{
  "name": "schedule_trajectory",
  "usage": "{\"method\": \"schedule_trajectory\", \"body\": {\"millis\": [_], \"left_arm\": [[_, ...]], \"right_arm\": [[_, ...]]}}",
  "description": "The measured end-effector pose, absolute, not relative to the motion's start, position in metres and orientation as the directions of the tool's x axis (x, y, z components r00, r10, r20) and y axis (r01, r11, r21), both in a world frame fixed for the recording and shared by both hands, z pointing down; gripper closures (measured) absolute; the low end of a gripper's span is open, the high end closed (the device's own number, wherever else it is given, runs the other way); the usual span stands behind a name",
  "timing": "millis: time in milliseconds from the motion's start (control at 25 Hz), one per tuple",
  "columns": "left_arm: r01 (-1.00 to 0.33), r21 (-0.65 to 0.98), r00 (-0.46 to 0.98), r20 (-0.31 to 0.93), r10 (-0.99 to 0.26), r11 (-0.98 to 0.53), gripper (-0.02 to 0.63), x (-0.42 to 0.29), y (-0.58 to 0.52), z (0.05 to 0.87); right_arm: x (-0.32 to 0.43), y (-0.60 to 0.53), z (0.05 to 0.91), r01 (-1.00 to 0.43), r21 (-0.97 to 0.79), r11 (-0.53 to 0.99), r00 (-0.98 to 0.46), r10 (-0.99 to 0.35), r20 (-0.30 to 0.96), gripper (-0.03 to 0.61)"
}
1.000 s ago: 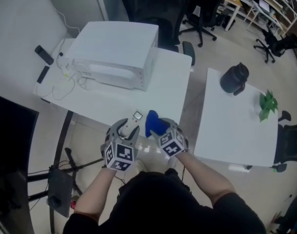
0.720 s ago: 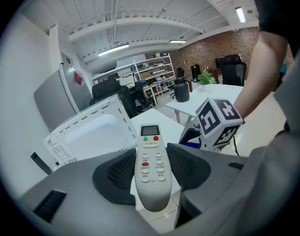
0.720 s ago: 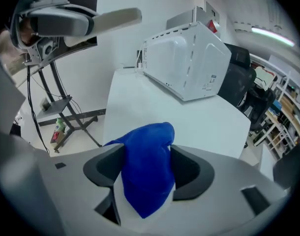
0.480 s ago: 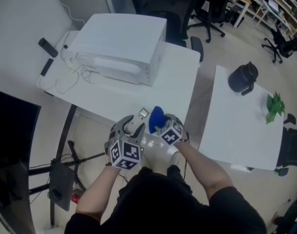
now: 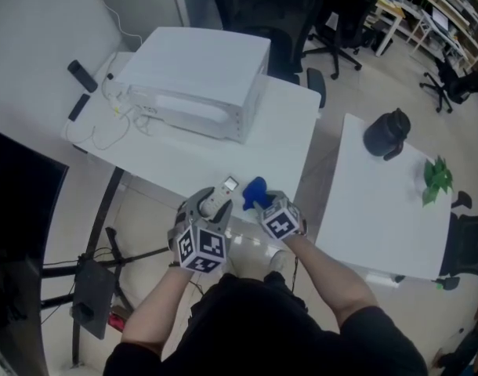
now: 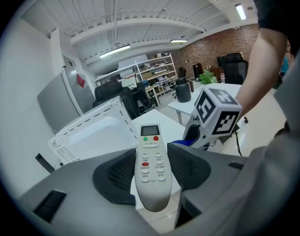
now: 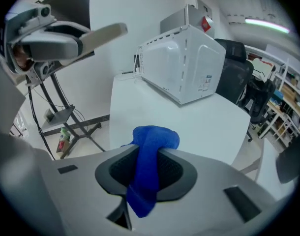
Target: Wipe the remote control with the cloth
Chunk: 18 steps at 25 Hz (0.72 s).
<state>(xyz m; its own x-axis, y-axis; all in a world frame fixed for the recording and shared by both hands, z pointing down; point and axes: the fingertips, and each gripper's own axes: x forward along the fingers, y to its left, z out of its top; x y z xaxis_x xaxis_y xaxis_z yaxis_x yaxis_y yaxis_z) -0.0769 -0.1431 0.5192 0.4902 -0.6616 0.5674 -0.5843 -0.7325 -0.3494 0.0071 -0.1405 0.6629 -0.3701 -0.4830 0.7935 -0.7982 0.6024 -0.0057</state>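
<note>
A white remote control (image 6: 151, 171) with red and green buttons lies lengthwise between the pads of my left gripper (image 6: 151, 154), which is shut on it. The head view shows the remote control (image 5: 222, 189) poking out of the left gripper (image 5: 211, 202) over the near edge of the white table (image 5: 184, 159). Just to the right, my right gripper (image 5: 260, 203) has a blue cloth (image 5: 255, 189) between its closing jaws. In the right gripper view the cloth (image 7: 149, 151) is pinched between the pads of the right gripper (image 7: 146, 166), bunched above them and hanging below.
A white microwave (image 5: 193, 81) stands at the back of the table, with cables and two dark remotes (image 5: 81, 77) to its left. A second white table (image 5: 380, 210) at the right carries a black kettle (image 5: 386, 131) and a green plant (image 5: 436, 177). Office chairs (image 5: 278, 10) stand behind.
The right gripper's jaws have closed in on the blue cloth, which now looks smaller and more bunched. Both grippers stay close together at the table's near edge; the left still holds the remote.
</note>
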Motion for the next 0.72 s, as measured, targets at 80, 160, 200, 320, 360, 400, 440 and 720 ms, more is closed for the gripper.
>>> {"method": "schedule_trajectory", "body": {"millis": [80, 160, 200, 320, 360, 400, 440, 720], "left_arm": [[-0.582, -0.361, 0.489, 0.561, -0.668, -0.729, 0.408, -0.077, -0.142, 0.517], [-0.577, -0.374, 0.487, 0.556, -0.674, -0.726, 0.408, -0.076, -0.141, 0.515], [-0.574, -0.382, 0.485, 0.554, -0.676, -0.725, 0.408, -0.076, -0.141, 0.514], [-0.558, -0.412, 0.483, 0.545, -0.686, -0.720, 0.408, -0.073, -0.139, 0.510], [-0.553, -0.422, 0.482, 0.541, -0.689, -0.719, 0.408, -0.071, -0.138, 0.508], [-0.546, -0.433, 0.482, 0.538, -0.692, -0.717, 0.408, -0.069, -0.138, 0.507], [-0.538, -0.445, 0.482, 0.535, -0.694, -0.716, 0.408, -0.067, -0.137, 0.505], [-0.476, -0.531, 0.488, 0.504, -0.713, -0.701, 0.409, -0.048, -0.130, 0.493]], "right_arm": [[0.011, -0.139, 0.639, -0.809, -0.003, 0.588, -0.387, -0.529, 0.755, 0.486], [0.014, -0.136, 0.610, -0.816, 0.000, 0.578, -0.407, -0.574, 0.710, 0.486], [0.014, -0.134, 0.594, -0.817, 0.000, 0.576, -0.420, -0.595, 0.686, 0.486], [0.013, -0.126, 0.543, -0.815, 0.008, 0.579, -0.457, -0.652, 0.604, 0.488], [0.013, -0.123, 0.525, -0.814, 0.012, 0.581, -0.469, -0.669, 0.577, 0.488], [0.012, -0.121, 0.508, -0.811, 0.017, 0.585, -0.481, -0.684, 0.549, 0.488], [0.011, -0.119, 0.492, -0.808, 0.021, 0.589, -0.494, -0.696, 0.522, 0.489], [-0.018, -0.101, 0.420, -0.744, 0.025, 0.668, -0.600, -0.683, 0.417, 0.491]]}}
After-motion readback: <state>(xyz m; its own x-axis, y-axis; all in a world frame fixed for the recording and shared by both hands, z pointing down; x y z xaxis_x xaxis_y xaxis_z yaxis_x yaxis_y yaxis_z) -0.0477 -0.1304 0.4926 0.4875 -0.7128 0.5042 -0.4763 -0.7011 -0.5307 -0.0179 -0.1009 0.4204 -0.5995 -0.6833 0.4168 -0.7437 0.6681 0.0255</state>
